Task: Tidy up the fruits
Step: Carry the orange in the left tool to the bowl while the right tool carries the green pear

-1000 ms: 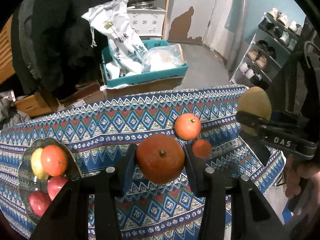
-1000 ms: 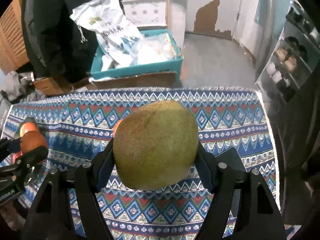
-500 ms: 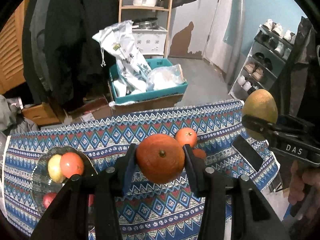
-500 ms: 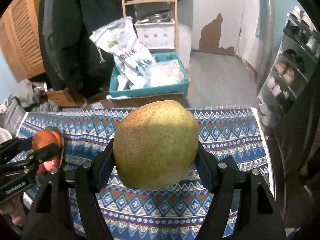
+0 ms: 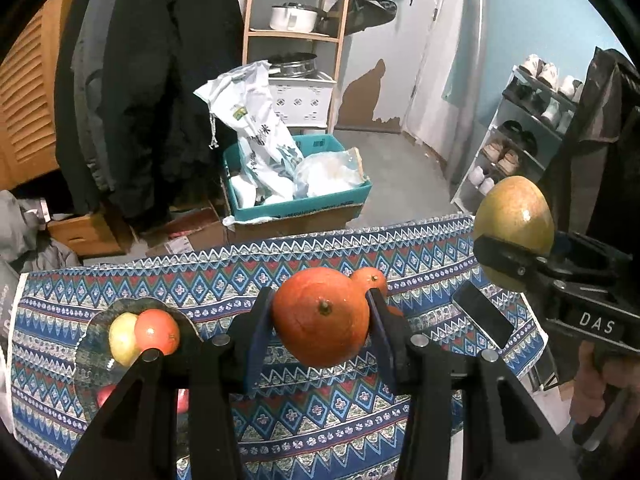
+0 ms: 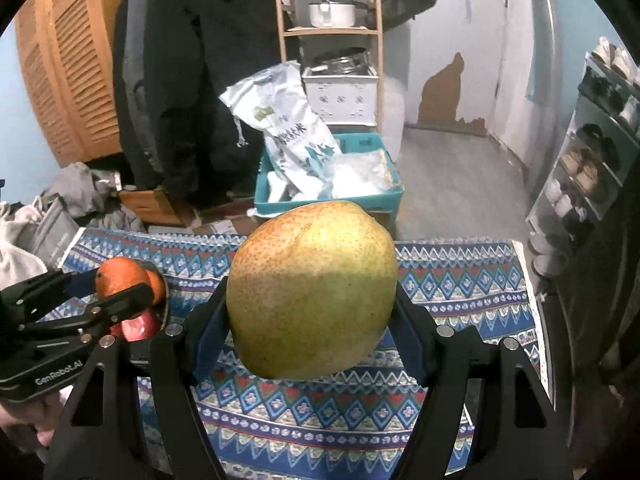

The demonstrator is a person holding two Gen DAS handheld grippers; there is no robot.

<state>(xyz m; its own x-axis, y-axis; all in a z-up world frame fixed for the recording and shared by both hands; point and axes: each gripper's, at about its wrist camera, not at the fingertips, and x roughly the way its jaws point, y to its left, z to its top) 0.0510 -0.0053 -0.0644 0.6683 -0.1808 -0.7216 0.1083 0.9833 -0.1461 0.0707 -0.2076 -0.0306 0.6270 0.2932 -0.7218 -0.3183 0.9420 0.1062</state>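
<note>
L wrist view: left claw [image 5: 322, 320] pinches orange [image 5: 320, 322] above counter [image 5: 320, 432]; fruit plate [image 5: 90, 360] at 9 o'clock. R wrist view: right claw [image 6: 312, 320] clamps pear [image 6: 312, 292]. Risk: round fruit may slip from pads, roll off counter.

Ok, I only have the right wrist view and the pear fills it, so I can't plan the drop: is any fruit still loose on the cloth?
Observer: Yes, a loose orange sits on the cloth, just behind the held orange in the left gripper.
Operator: Anything else lying there?
Observer: A dark phone lies flat near the right edge.
Operator: And the bowl?
Observer: The bowl has a yellow fruit beside an orange one.
</note>
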